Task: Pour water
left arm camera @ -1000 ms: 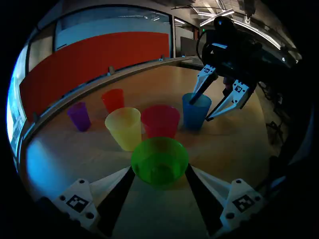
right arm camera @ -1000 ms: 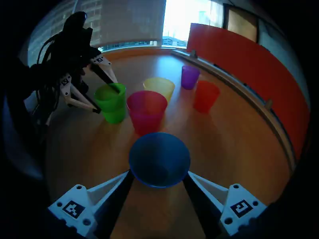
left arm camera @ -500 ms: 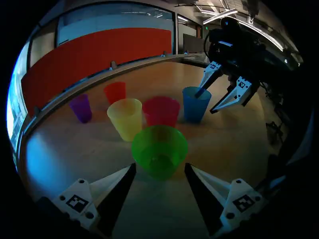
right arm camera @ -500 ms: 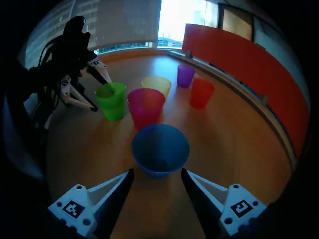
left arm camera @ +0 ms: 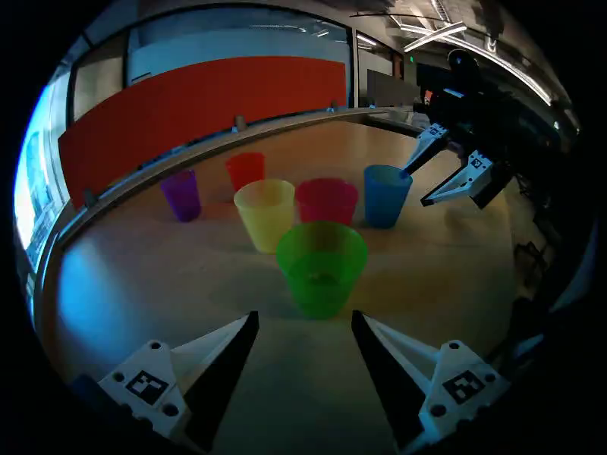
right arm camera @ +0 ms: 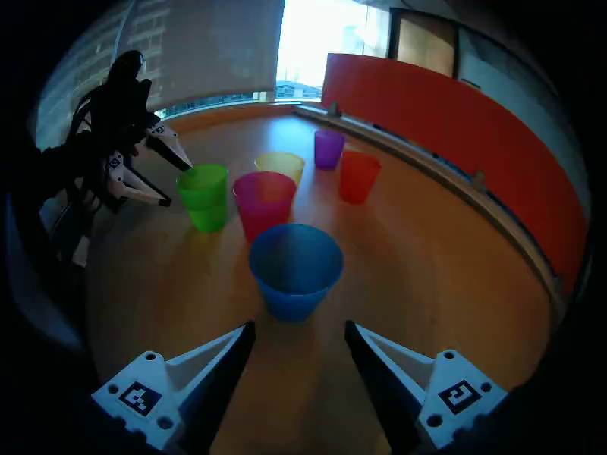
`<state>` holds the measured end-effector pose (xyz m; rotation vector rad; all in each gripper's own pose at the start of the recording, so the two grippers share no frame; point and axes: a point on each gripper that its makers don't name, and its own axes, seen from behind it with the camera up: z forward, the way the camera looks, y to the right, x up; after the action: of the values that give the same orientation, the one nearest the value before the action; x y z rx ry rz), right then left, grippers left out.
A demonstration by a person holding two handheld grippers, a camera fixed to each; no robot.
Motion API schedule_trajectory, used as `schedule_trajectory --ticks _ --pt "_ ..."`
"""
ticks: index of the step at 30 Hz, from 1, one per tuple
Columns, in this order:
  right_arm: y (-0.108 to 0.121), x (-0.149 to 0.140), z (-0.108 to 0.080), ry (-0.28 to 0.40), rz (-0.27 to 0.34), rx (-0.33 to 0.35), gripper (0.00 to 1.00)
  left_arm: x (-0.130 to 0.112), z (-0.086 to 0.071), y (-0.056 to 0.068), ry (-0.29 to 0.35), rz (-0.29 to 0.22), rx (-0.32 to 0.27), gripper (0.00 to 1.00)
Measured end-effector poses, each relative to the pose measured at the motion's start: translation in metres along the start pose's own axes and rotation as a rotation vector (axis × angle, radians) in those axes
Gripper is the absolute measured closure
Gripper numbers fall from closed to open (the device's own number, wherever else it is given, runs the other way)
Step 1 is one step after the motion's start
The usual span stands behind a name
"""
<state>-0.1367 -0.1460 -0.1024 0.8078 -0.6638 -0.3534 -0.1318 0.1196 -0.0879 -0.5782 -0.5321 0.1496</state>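
Several coloured plastic cups stand upright on a wooden table. In the left gripper view, my left gripper (left arm camera: 302,318) is open, and the green cup (left arm camera: 322,265) stands just ahead of its fingertips, untouched. Behind it are the yellow cup (left arm camera: 265,214), the pink cup (left arm camera: 327,202) and the blue cup (left arm camera: 386,195). The right gripper (left arm camera: 416,188) hangs open just right of the blue cup. In the right gripper view, my right gripper (right arm camera: 299,327) is open with the blue cup (right arm camera: 294,269) a short way ahead. The left gripper (right arm camera: 178,184) sits open left of the green cup (right arm camera: 202,196).
A purple cup (left arm camera: 183,194) and an orange-red cup (left arm camera: 246,170) stand farther back near the table's raised edge rail (left arm camera: 190,152). A red wall panel (left arm camera: 205,95) runs behind it. A person's dark arm (right arm camera: 68,174) holds the left gripper at the table's left side.
Both grippers have drawn back. The green cup and the blue cup, which sat between the open fingers, now stand ahead of the fingertips.
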Motion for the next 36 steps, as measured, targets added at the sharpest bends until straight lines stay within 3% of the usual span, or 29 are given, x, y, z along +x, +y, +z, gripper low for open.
schedule_trajectory --ticks 17,27,36 --pt "0.015 -0.008 -0.038 0.088 0.157 -0.185 0.09 -0.006 -0.033 -0.042 0.086 -0.136 0.159 0.10" --pt "0.046 0.006 -0.061 0.185 0.223 -0.377 0.09 0.001 -0.048 -0.070 0.167 -0.170 0.281 0.10" --pt "0.078 0.034 -0.084 0.314 0.227 -0.557 0.09 0.020 -0.065 -0.096 0.276 -0.213 0.390 0.10"
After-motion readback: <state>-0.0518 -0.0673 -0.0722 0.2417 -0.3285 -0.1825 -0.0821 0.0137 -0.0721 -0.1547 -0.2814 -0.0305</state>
